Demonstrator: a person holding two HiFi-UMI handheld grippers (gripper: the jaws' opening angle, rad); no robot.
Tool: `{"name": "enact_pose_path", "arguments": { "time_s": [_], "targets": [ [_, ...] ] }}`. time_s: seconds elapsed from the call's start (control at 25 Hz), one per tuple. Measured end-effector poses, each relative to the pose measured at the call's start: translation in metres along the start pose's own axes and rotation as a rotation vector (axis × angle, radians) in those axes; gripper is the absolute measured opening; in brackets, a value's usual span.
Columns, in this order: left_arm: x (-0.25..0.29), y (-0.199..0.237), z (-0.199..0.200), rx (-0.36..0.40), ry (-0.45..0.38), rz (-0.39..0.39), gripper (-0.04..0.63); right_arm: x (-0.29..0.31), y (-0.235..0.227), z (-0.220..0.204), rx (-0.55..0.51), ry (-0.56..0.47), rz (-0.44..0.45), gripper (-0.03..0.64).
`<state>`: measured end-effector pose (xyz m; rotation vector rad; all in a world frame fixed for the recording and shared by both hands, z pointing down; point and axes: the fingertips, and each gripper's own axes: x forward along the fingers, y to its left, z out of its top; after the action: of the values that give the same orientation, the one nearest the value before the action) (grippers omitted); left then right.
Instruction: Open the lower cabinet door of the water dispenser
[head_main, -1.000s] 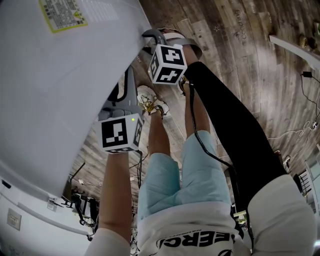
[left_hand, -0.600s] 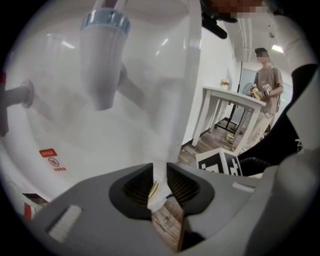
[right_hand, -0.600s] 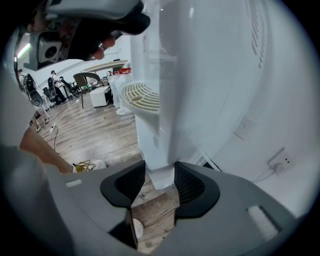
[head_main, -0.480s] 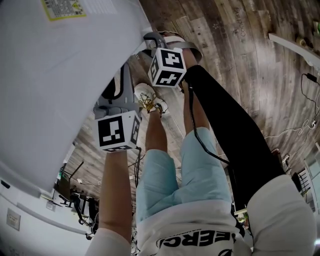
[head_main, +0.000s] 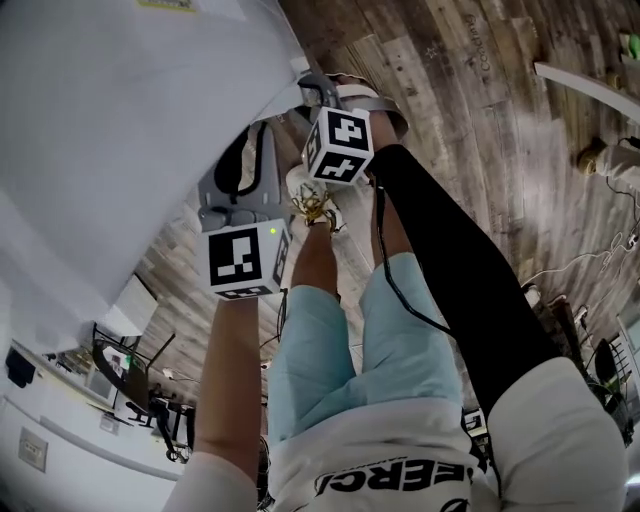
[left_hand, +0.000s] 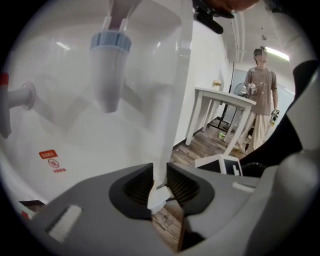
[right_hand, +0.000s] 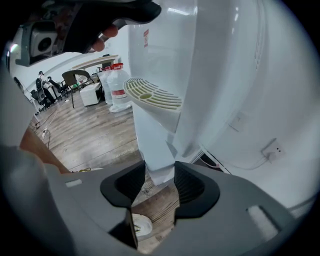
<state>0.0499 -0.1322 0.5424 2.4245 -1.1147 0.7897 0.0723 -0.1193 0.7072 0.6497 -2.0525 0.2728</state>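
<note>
- The dispenser (head_main: 110, 150) fills the upper left of the head view. Its door (left_hand: 169, 120) looks partly swung out, so I'd judge you're mid-opening with more swing left.
- Your left gripper (left_hand: 159, 182) is pinched narrow on the door's thin edge.
- Your right gripper (right_hand: 160, 176) clamps the door's white corner, lower centre.
- The red label (left_hand: 48, 154), at left, is too small to read; your shirt (head_main: 390, 483) shows "ERC".

Two grippers (left_hand: 160, 186) (right_hand: 160, 181), one cabinet door (left_hand: 167, 125)
</note>
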Motion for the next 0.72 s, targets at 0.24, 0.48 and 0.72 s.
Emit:
{"name": "enact_pose_path", "arguments": {
  "time_s": [0.24, 0.48, 0.72],
  "targets": [
    [-0.001, -0.007, -0.003, 0.059, 0.000, -0.053, 0.087, -0.002, 0.010, -0.001, 0.034, 0.007, -0.010, 0.181],
    [-0.009, -0.011, -0.010, 0.091, 0.014, -0.091, 0.087, -0.006, 0.021, -0.004, 0.062, 0.033, -0.024, 0.181],
    [-0.025, -0.008, -0.017, 0.102, 0.006, -0.124, 0.087, -0.010, 0.036, -0.007, 0.100, 0.046, -0.037, 0.181]
  ]
}}
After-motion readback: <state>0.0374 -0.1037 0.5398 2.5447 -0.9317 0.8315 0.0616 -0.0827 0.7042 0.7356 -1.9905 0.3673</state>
